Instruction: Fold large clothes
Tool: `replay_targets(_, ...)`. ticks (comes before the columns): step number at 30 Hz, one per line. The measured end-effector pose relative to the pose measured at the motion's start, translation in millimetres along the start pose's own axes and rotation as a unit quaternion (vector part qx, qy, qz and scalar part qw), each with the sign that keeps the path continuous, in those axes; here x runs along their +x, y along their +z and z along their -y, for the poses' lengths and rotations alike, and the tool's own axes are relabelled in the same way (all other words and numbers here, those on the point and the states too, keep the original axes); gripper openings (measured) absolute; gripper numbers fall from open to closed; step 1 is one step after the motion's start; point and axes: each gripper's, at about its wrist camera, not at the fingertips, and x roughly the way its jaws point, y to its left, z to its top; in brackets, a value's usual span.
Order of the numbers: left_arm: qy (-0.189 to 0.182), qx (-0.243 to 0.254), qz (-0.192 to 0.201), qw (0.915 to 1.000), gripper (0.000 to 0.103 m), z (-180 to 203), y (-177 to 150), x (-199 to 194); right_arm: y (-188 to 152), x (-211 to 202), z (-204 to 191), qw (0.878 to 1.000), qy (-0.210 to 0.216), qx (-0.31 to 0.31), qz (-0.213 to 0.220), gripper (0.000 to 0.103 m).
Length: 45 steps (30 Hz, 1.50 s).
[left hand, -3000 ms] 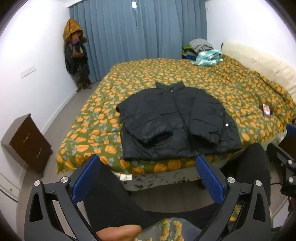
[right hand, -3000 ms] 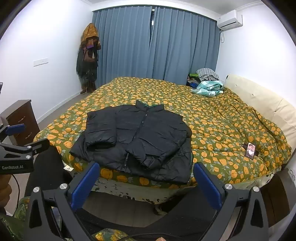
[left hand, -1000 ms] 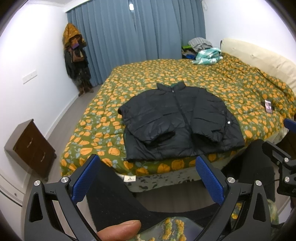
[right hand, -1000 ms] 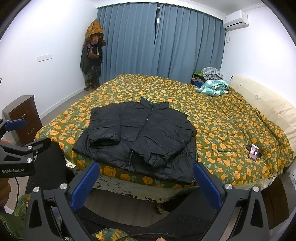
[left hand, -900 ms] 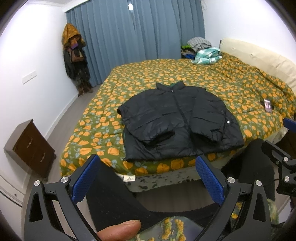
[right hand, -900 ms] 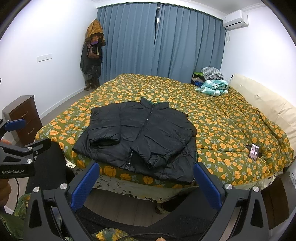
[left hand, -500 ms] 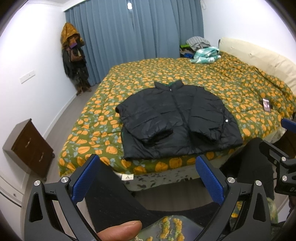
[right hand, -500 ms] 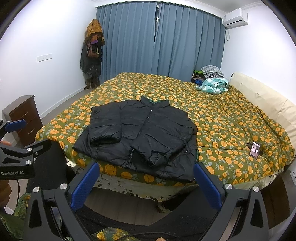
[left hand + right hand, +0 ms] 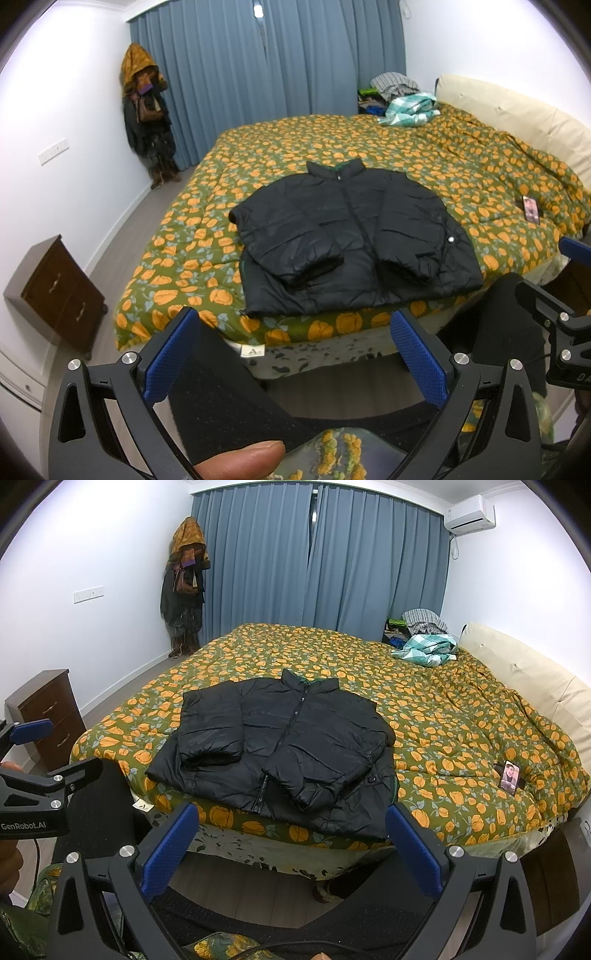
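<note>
A black puffer jacket (image 9: pixel 351 236) lies flat, front up, near the foot edge of the bed (image 9: pixel 461 162), with both sleeves folded in over the chest. It also shows in the right wrist view (image 9: pixel 284 738). My left gripper (image 9: pixel 295 350) is open and empty, held off the bed, short of the jacket's hem. My right gripper (image 9: pixel 291 842) is open and empty, also off the bed before the hem. The left gripper shows at the left edge of the right wrist view (image 9: pixel 33 760).
The bed has an orange-flowered green cover (image 9: pixel 461 720). A phone (image 9: pixel 509 775) lies on it at the right. Checked clothes (image 9: pixel 424 646) sit at the far corner. A brown nightstand (image 9: pixel 55 291) stands left by the wall. Coats hang on a rack (image 9: pixel 184 583).
Both grippers have shifted only slightly in front of the bed; the view drifts a little. The jacket has not moved and both grippers stay open.
</note>
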Motion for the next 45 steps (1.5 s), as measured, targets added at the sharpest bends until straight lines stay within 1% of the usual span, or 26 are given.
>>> replay_targets(11,0.0,0.001,0.003,1.0,0.103,7.5,-5.3,-3.9,0.2,0.0,0.3,1.0,0.0,0.0,0.0,0.103)
replay_targets(45,-0.001,0.001,0.001,1.0,0.103,5.3,-4.3,-4.6,1.4,0.4,0.2,1.0,0.001,0.0,-0.001,0.103)
